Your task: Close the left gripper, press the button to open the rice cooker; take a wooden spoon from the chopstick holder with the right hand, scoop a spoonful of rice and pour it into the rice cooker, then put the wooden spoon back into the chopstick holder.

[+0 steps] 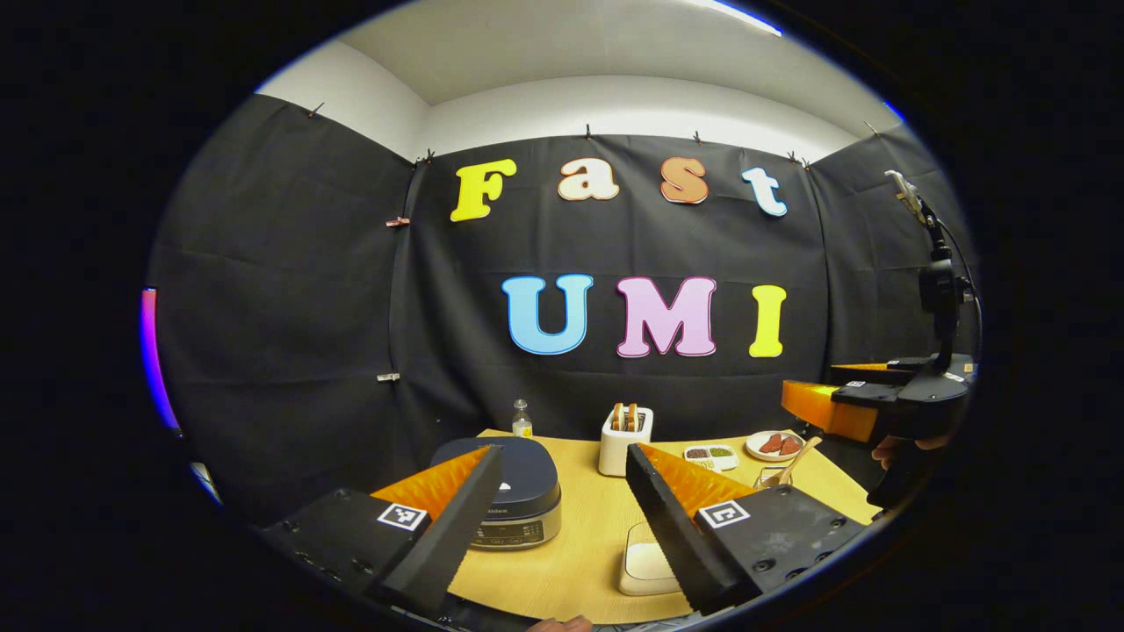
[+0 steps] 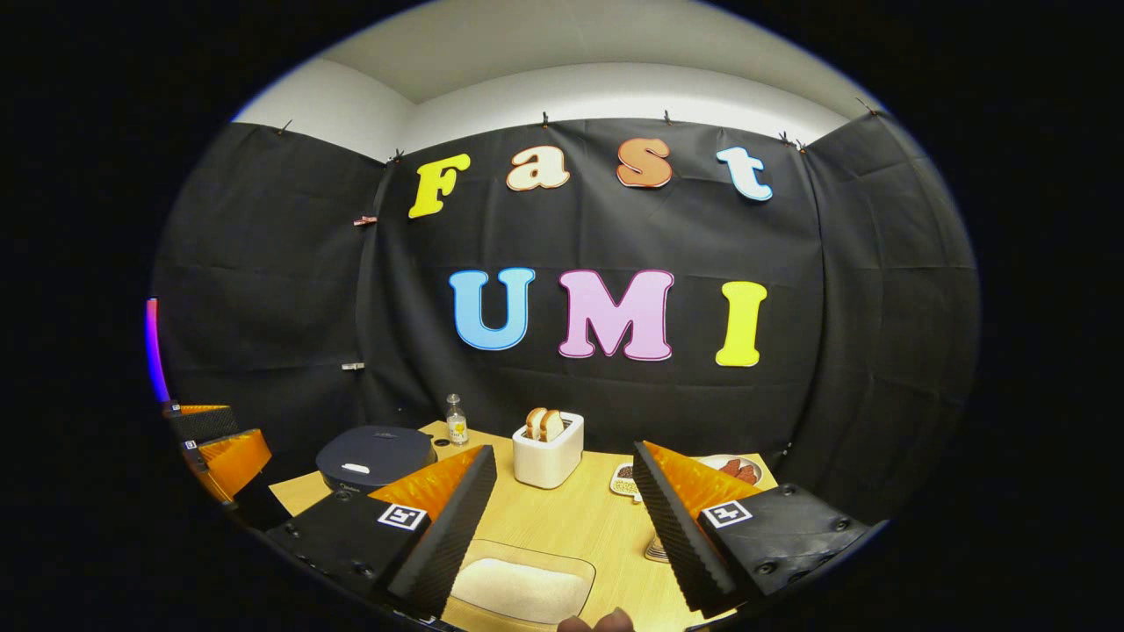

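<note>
The dark rice cooker (image 1: pixel 518 491) (image 2: pixel 376 456) sits at the table's left with its lid down. My left gripper (image 1: pixel 564 452) hangs open above the table, the cooker just past its left finger. A wooden spoon (image 1: pixel 801 456) leans in a clear chopstick holder (image 1: pixel 773 478) at the right. A shallow tray of white rice (image 1: pixel 645 562) (image 2: pixel 522 588) lies near the front edge. My right gripper (image 2: pixel 565 448) is open and holds nothing, with the rice tray below it. The right gripper (image 1: pixel 843 404) hovers over the table's right side, and the left gripper (image 2: pixel 215 443) stays at the far left.
A white toaster (image 1: pixel 625 439) (image 2: pixel 549 448) with bread stands mid-table. A small bottle (image 1: pixel 522 420) (image 2: pixel 455 420) is at the back left. A dish of beans (image 1: pixel 711 455) and a plate of red pieces (image 1: pixel 774 444) (image 2: pixel 738 467) lie at the back right.
</note>
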`<state>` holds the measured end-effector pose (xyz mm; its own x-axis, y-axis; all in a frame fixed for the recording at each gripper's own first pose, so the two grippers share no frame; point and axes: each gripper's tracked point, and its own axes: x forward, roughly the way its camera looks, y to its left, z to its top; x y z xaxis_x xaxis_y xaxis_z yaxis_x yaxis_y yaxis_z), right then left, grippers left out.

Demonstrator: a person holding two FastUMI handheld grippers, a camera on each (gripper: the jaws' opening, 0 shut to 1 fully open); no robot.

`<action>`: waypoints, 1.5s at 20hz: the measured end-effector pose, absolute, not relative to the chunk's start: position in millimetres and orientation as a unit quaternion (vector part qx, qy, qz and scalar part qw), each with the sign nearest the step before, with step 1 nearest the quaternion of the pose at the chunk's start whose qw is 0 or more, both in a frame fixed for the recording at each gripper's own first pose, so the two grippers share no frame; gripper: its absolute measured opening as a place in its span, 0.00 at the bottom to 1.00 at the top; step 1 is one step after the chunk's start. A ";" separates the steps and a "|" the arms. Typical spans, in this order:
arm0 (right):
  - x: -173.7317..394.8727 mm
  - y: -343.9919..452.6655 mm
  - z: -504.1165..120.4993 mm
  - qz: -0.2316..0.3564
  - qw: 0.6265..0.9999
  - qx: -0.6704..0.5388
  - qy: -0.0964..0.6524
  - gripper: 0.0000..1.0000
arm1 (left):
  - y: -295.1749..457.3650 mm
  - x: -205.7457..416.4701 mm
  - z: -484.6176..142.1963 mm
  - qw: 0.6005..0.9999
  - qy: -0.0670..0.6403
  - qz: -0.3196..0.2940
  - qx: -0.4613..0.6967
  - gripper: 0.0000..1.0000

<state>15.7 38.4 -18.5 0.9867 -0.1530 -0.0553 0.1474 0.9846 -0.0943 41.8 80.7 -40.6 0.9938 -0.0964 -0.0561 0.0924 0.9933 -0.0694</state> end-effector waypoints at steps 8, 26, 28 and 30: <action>12.5 36.7 -16.8 -0.077 0.996 -0.044 0.029 0.98 | 79.5 38.8 -39.1 0.998 0.027 -0.048 -0.030 0.96; 14.1 40.5 -15.8 -0.075 0.996 -0.045 0.028 0.98 | 81.7 38.8 -37.5 0.998 0.024 -0.047 -0.029 0.96; 13.3 40.7 -15.8 -0.076 0.996 -0.045 0.029 0.98 | 82.2 38.6 -38.1 0.998 0.025 -0.048 -0.029 0.96; 13.7 40.9 -16.2 -0.075 0.996 -0.046 0.029 0.98 | 81.8 38.8 -38.0 0.998 0.026 -0.048 -0.029 0.96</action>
<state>13.7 40.9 -16.2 0.9870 -0.1524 -0.0507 0.1471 0.9845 -0.0956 38.8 81.8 -38.0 0.9940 -0.0976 -0.0485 0.0946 0.9937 -0.0605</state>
